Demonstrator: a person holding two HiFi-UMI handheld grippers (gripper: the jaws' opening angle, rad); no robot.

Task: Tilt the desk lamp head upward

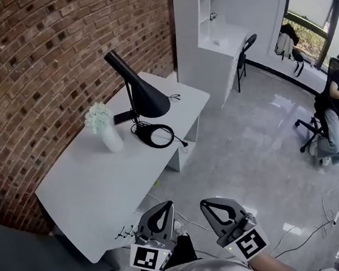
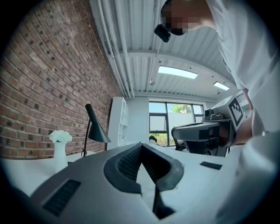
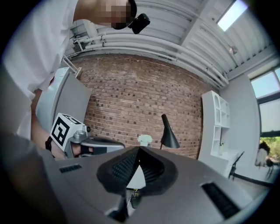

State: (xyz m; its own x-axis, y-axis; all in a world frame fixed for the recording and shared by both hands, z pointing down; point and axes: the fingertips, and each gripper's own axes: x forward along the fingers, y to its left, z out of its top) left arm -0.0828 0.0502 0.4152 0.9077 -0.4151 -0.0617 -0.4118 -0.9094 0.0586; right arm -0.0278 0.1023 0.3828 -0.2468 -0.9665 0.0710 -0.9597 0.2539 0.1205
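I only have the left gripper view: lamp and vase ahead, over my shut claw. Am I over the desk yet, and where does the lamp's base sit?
Observer: No. In the head view the left gripper hangs off the desk, out past its long front edge and well short of the lamp.
Operator: And the base?
Observer: It is a round black base with a black cord by it. In the head view it sits just right of the vase.
Operator: What about the right claw?
Observer: The right gripper is shut on nothing, level with the left one.
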